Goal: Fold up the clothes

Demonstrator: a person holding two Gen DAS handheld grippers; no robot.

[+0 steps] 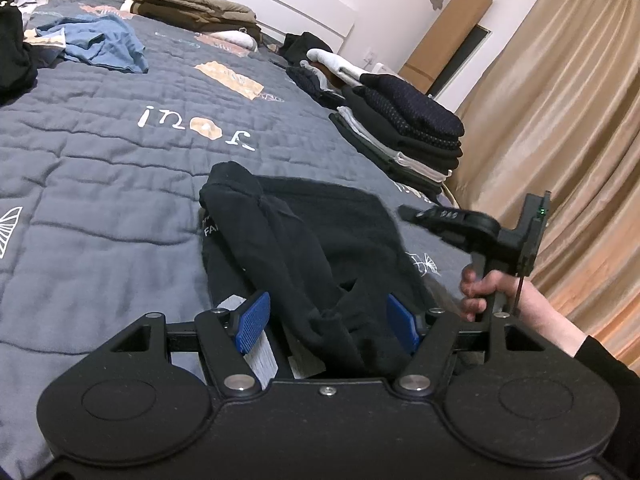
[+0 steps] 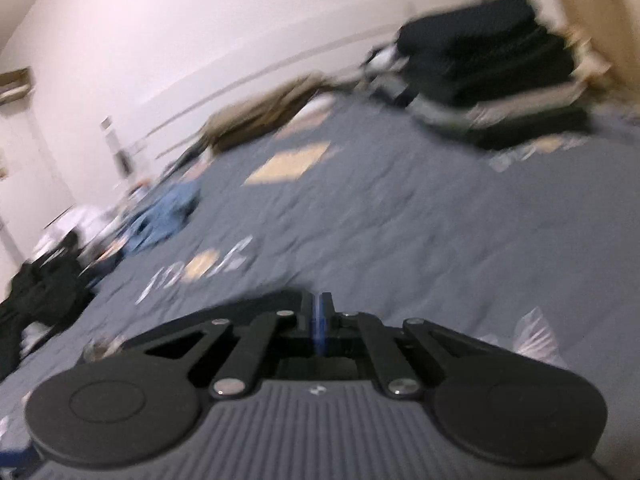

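The black garment [image 1: 304, 248], soft, matte and bunched into thick folds, is seen only in the left wrist view, where it lies on the bed's near part, toward the right edge. A fold of it runs back between the blue ribbed pads [image 1: 254, 316] of the left gripper [image 1: 328, 320], whose jaws stand apart; whether the pads press on the cloth cannot be told. White tags are seen beside the left pad.

The right gripper [image 1: 416, 214] is seen from outside in that view only, above the garment's right side, blurred, with a hand [image 1: 484, 292] around its handle and a dark sleeve [image 1: 612, 364] behind. In the right wrist view the right gripper's blue pads [image 2: 320, 320] are pressed together with nothing between them, over bare quilt.

The grey quilt [image 1: 100, 168] is stitched in squares and printed with white letters and tan patches. A neat stack of folded dark and pale clothes [image 1: 404, 136] stands at the bed's right edge, a crumpled blue garment [image 1: 100, 40] lies toward the far left, and folded tan clothes [image 1: 192, 4] rest at the far edge by the white headboard [image 1: 304, 4]. Shiny beige curtains [image 1: 560, 128] hang beyond the right edge. The right wrist view is heavily blurred and shows the same piles only roughly.
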